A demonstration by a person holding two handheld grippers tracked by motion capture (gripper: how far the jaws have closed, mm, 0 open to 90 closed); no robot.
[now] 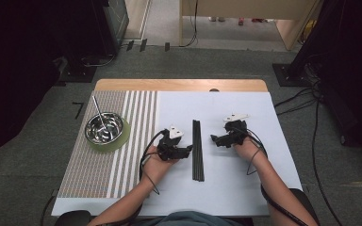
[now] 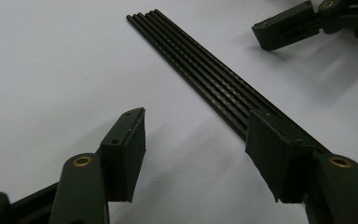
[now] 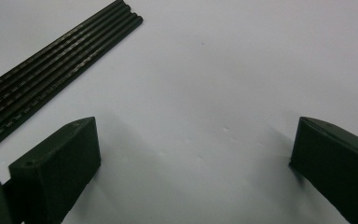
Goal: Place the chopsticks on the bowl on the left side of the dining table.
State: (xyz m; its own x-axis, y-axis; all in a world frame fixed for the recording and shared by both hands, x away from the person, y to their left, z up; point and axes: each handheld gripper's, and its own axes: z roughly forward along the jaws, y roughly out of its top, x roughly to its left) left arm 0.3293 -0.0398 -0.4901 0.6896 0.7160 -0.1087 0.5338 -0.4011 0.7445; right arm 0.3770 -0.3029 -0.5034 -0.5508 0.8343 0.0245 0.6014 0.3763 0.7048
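Note:
Several thin black rods (image 1: pixel 197 149) lie side by side in a flat strip down the middle of the white sheet. My left gripper (image 1: pixel 187 150) sits just left of the strip and points toward it. In the left gripper view that gripper (image 2: pixel 196 135) is open, one pad resting in front of the rods (image 2: pixel 205 74) and nothing pinched between the pads. My right gripper (image 1: pixel 214 139) lies to the right of the strip, farther up the table. It (image 3: pixel 196 140) stands wide open over bare sheet, the rods (image 3: pixel 51 56) off to its upper left.
A steel bowl (image 1: pixel 104 128) with a metal stick in it stands on a green mat on the striped placemat (image 1: pixel 94 165) at the left. The white sheet (image 1: pixel 235 183) covers the right part of the table. The other gripper's jaw (image 2: pixel 289 28) shows beyond the rods.

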